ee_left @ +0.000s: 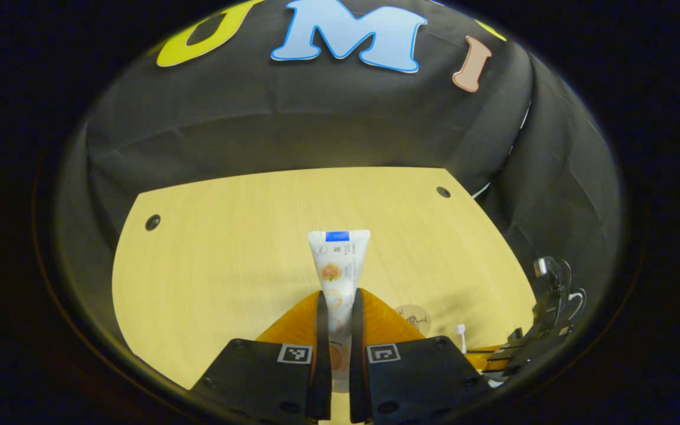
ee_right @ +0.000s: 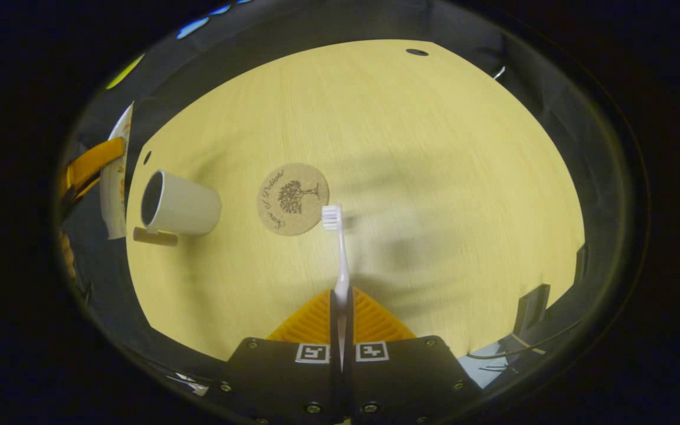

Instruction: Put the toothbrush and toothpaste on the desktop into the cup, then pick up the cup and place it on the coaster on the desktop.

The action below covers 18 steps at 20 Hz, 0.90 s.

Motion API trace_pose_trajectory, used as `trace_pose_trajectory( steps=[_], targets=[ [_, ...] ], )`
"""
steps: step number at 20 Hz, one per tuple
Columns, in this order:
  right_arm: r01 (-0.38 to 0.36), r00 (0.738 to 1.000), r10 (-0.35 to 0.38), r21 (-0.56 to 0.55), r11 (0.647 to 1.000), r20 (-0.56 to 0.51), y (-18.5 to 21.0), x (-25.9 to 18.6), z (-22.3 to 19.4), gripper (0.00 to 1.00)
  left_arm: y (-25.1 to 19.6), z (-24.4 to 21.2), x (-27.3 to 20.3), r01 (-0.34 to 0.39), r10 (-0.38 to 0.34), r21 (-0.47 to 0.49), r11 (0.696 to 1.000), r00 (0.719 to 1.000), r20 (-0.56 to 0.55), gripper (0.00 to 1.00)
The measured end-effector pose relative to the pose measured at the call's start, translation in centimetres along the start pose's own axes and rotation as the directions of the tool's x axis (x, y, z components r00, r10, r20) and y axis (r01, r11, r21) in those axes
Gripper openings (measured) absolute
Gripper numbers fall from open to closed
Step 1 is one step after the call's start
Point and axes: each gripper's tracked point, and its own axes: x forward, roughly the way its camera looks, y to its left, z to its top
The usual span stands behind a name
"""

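Observation:
My left gripper [ee_left: 339, 298] is shut on a white toothpaste tube [ee_left: 337, 265] with an orange picture, held up above the wooden desktop [ee_left: 228, 260]. The right gripper [ee_right: 340, 295] is shut on the handle of a white toothbrush [ee_right: 339, 248], bristles pointing forward over the desk. A white cup [ee_right: 177, 205] with a handle stands on the desktop at the left of the right gripper view. Beside it lies a round cork coaster [ee_right: 293, 199] with a tree print, bare on top. In the left gripper view the coaster [ee_left: 414, 319] and the toothbrush head [ee_left: 461, 332] peek out past my fingers.
The other gripper [ee_left: 543, 330] with its cables shows at the lower right of the left gripper view; the held tube [ee_right: 117, 177] and orange fingers [ee_right: 89, 165] show at the far left of the right gripper view. Black cloth walls ring the desk. Small dark holes [ee_left: 152, 222] mark its corners.

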Motion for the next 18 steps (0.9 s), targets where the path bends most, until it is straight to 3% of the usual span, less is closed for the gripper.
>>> trace_pose_trajectory(
  steps=[11, 18],
  targets=[
    [0.030, 0.999, -0.031, 0.059, 0.998, 0.029, -1.9, -1.3, 0.5, 0.02, 1.5, -0.4, 3.8, 0.029, -0.035, 0.051, 0.998, 0.992, 0.118, 0.18],
    [0.033, 0.998, -0.038, 0.082, 0.996, 0.056, -2.5, -2.6, 0.6, 0.02, 1.0, -1.5, 3.7, -0.035, -0.006, 0.159, 0.987, 0.968, 0.250, 0.19]
  ],
)
